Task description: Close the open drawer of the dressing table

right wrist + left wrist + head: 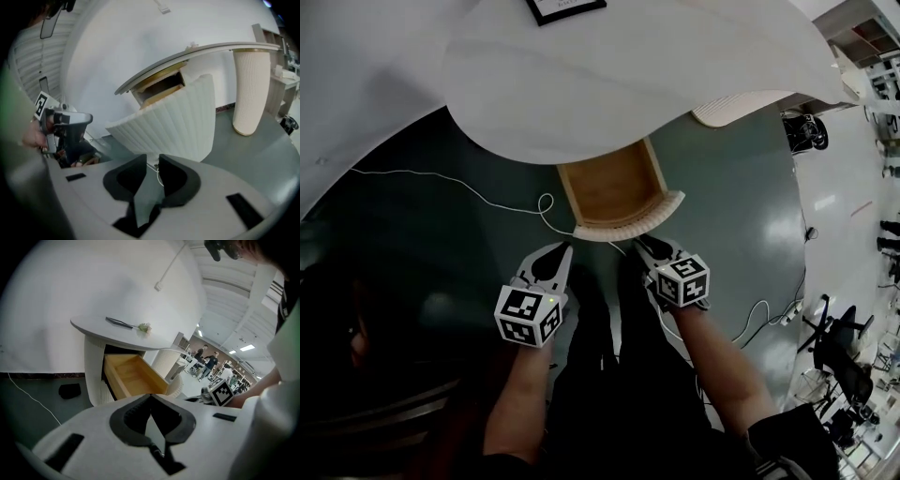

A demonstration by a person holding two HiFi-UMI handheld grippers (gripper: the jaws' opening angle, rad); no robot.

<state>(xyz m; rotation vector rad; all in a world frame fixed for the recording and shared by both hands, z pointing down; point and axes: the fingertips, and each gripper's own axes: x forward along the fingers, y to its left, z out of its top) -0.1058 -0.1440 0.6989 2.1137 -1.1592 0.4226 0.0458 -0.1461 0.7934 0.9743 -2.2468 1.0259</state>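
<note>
Jaws of the left gripper [150, 395] are clenched, tips together, with nothing between them. Those of the right gripper [152, 160] stand slightly apart and empty. Both grippers hover close to the near side of the drawer [614, 187], which is pulled out toward the person from under the dressing table's tabletop [656, 66]. The tabletop is smooth, white and rounded. The drawer is pale wood inside, with a curved, ribbed white front, and a ribbed round leg [251, 89] stands to the right. A thin white cable [492, 199] loops over the glossy dark green floor [431, 234].
</note>
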